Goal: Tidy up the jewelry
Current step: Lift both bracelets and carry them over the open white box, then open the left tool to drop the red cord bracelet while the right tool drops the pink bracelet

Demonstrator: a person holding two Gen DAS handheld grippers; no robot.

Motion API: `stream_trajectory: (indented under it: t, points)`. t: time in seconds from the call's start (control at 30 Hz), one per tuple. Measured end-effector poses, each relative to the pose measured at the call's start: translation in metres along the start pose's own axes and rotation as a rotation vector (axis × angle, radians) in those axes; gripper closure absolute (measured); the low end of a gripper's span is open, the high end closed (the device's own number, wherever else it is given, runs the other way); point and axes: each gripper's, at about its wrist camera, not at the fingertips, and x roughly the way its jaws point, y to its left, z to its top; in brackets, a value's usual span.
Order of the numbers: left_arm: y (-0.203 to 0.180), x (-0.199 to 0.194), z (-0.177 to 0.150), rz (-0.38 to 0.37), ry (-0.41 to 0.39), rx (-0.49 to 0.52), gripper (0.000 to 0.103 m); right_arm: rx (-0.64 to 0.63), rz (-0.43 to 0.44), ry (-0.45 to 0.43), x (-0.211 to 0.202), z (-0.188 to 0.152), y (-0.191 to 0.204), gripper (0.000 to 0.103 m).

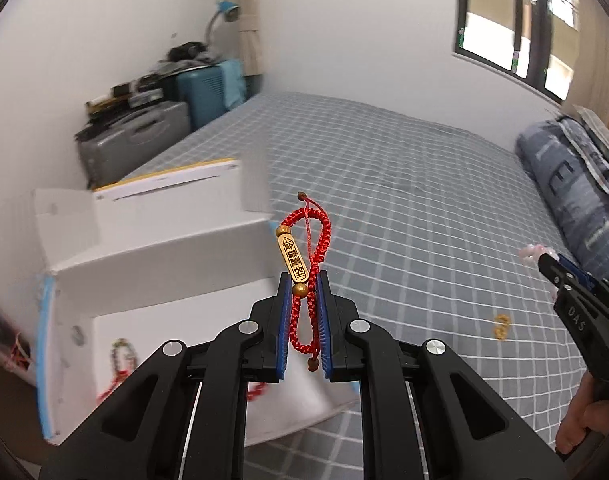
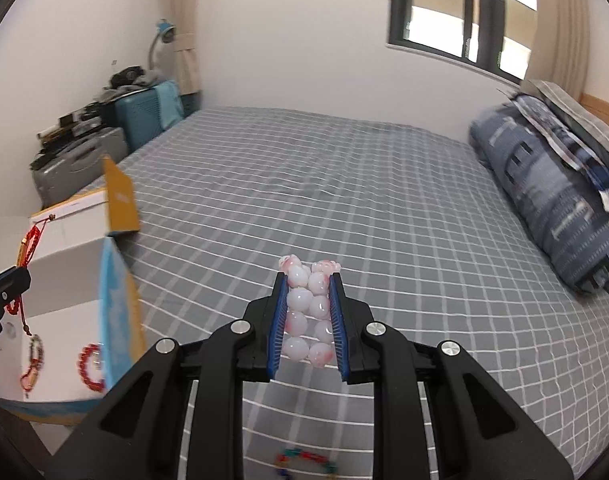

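left gripper is clamped nearly shut on a red cord bracelet; right gripper pinches a pink bead bracelet between its fingers.

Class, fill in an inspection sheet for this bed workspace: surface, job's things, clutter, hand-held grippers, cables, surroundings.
Surface: bed with grey checked sheet, flat.
Job's things: red braided bracelet with gold tag; pink-white bead bracelet; white box at the bed's left edge, open, bracelets already inside; small gold piece loose on the sheet; multicoloured bracelet, blurred, on the sheet.
Clutter: rolled blue quilt on the right.
Hand-held grippers: left hand-held gripper shut on the red braided bracelet; right hand-held gripper shut on the bead bracelet.
Cables: nothing seen.
Surroundings: suitcases, desk lamp, window.
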Motion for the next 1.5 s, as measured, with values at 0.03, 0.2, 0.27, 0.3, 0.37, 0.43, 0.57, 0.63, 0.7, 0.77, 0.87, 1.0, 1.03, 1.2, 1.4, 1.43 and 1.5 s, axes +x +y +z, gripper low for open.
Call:
stream_trajectory:
  t: [0.03, 0.2, 0.27, 0.3, 0.37, 0.43, 0.57, 0.63, 0.7, 0.77, 0.87, 1.0, 1.03, 1.2, 1.4, 1.43, 1.5]
  points:
    - [0.007, -0.002, 0.001, 0.009, 0.001, -0.005, 0.091, -0.012, 0.011, -0.003, -0.002, 0.003, 0.011, 0.083]
    - [0.057, -0.016, 0.004, 0.068, -0.002, -0.047, 0.091, -0.054, 0.062, -0.02, -0.015, 0.012, 0.053, 0.083]
    - [0.076, -0.02, 0.004, 0.092, 0.003, -0.066, 0.091, -0.072, 0.089, -0.025, -0.021, 0.014, 0.074, 0.083]
    - [0.083, -0.022, 0.004, 0.101, 0.004, -0.075, 0.091, -0.078, 0.096, -0.026, -0.022, 0.015, 0.08, 0.083]
    - [0.101, -0.026, 0.002, 0.129, 0.013, -0.09, 0.091, -0.099, 0.119, -0.028, -0.026, 0.016, 0.1, 0.083]
    - [0.118, -0.028, -0.002, 0.144, 0.029, -0.112, 0.091, -0.112, 0.147, -0.029, -0.029, 0.016, 0.118, 0.083]
    - [0.141, -0.032, -0.011, 0.173, 0.043, -0.132, 0.091, -0.165, 0.196, -0.03, -0.035, 0.012, 0.154, 0.083]
    - [0.149, -0.033, -0.016, 0.182, 0.049, -0.139, 0.091, -0.182, 0.219, -0.022, -0.036, 0.008, 0.17, 0.083]
    - [0.158, -0.028, -0.02, 0.196, 0.067, -0.144, 0.091, -0.199, 0.235, -0.009, -0.034, 0.001, 0.184, 0.083]
    - [0.165, -0.021, -0.023, 0.204, 0.088, -0.151, 0.091, -0.221, 0.245, 0.009, -0.029, -0.007, 0.2, 0.083]
    - [0.168, -0.012, -0.027, 0.209, 0.111, -0.15, 0.091, -0.234, 0.27, 0.047, -0.02, -0.015, 0.215, 0.083]
    - [0.168, 0.006, -0.031, 0.18, 0.168, -0.16, 0.091, -0.255, 0.277, 0.091, -0.007, -0.027, 0.228, 0.083]
    - [0.168, 0.009, -0.031, 0.177, 0.176, -0.164, 0.091, -0.26, 0.278, 0.111, -0.001, -0.03, 0.231, 0.083]
    - [0.17, 0.029, -0.037, 0.193, 0.24, -0.168, 0.091, -0.286, 0.277, 0.169, 0.017, -0.039, 0.239, 0.083]
    - [0.185, 0.056, -0.045, 0.184, 0.332, -0.201, 0.091, -0.348, 0.266, 0.252, 0.042, -0.046, 0.255, 0.083]
    - [0.187, 0.062, -0.046, 0.184, 0.354, -0.204, 0.091, -0.356, 0.26, 0.26, 0.046, -0.046, 0.257, 0.083]
    - [0.191, 0.07, -0.048, 0.176, 0.38, -0.218, 0.091, -0.366, 0.257, 0.287, 0.053, -0.047, 0.26, 0.083]
